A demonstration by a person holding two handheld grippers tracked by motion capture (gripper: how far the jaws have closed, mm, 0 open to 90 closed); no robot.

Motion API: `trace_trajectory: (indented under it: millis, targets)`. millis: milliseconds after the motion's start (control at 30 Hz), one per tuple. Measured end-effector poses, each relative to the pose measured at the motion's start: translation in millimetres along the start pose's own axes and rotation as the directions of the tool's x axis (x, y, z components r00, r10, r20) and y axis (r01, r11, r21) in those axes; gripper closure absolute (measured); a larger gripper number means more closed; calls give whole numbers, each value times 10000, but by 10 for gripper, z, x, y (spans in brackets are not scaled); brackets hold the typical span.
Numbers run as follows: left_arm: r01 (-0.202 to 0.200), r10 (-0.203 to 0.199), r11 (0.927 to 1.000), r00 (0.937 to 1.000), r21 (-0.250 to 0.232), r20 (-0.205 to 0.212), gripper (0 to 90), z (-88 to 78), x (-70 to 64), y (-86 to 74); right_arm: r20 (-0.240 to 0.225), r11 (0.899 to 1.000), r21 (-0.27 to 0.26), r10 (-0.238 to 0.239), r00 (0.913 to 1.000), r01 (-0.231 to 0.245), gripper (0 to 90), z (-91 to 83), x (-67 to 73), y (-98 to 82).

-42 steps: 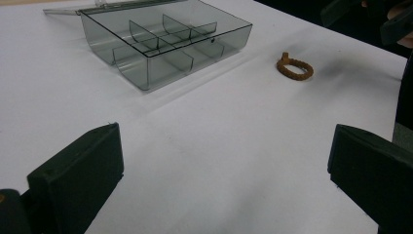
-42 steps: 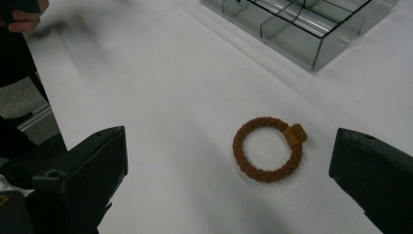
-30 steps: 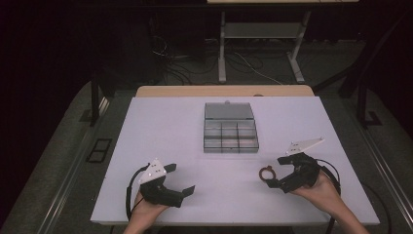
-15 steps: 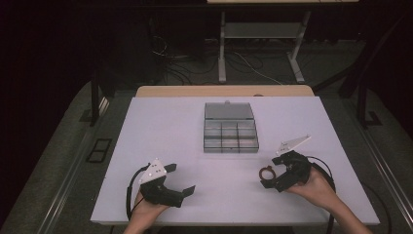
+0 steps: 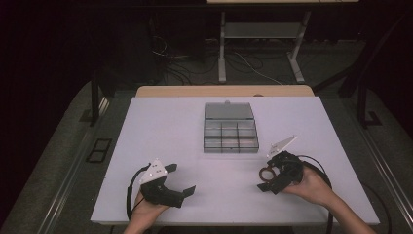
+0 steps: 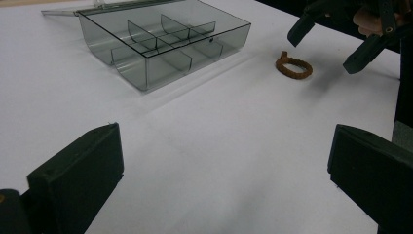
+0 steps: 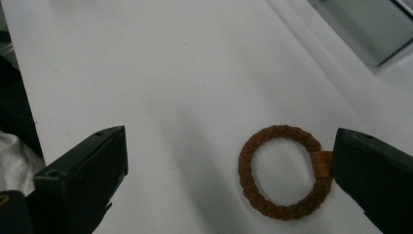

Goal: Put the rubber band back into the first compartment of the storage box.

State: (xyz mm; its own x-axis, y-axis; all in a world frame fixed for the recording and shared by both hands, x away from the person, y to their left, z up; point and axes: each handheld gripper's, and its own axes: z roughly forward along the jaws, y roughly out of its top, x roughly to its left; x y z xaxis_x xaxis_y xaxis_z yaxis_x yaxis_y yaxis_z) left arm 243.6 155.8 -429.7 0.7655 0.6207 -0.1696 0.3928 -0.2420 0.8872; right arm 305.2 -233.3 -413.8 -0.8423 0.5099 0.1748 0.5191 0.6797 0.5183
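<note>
- On the white table [image 5: 160,126], near its front right, the brown braided hair tie [image 5: 267,172] lay flat, a small tab at one side of the loop; I judged it the thing being worked on.
- My right gripper [image 5: 269,176] hovered over the hair tie with its jaws wide apart. In the right gripper view the hair tie [image 7: 285,171] sat between the jaws but hard against one of them, not centred; I could not tell whether that jaw touched it.
- Nothing was clamped yet, so I judged the pick-up not begun: the approach looked nearly done, the closing and lifting were left.
- My left gripper [image 5: 182,183] rested low at the front left of the table, jaws well apart and empty. Its own view looked across the table to the hair tie [image 6: 293,66] and the right gripper [image 6: 331,41] above it.
- The clear smoky compartment box [image 5: 230,128] stood at mid-table, lid swung open behind it, well apart from the hair tie. Every compartment I could see looked empty, so if the hair tie was bound for it, that transfer was wholly left.
- Writing: I could read no brand, label or text on the compartment box [image 6: 160,41], the grippers or the table.
</note>
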Motion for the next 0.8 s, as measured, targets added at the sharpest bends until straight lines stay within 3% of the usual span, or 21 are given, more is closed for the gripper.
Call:
trace_trajectory:
  millis: [100, 233, 300, 500, 800]
  targets:
    - [-1, 1, 10000, 10000, -1, 7, 0, -2, 1, 1, -119, 9997, 206, -102, 9999, 105, 87, 15, 11, 23]
    - [-12, 12, 10000, 10000, 4, 16, 0, 0, -1, 0, -62, 9989, 435, -161, 9999, 163, 90, 32, 4, 36]
    - [-30, 30, 10000, 10000, 12, 35, 0, 2, 2, 0, -182, 9984, 483, -279, 9994, 288, 173, 27, -6, 33]
    - [-57, 57, 10000, 10000, 44, 49, 0, 6, 0, 1, -111, 9977, 572, -344, 9993, 350, 177, 44, -22, 27]
    - [-59, 58, 9999, 10000, 98, 75, 0, 11, -6, 1, -293, 9952, 815, -519, 9982, 542, 354, 66, -47, 8]
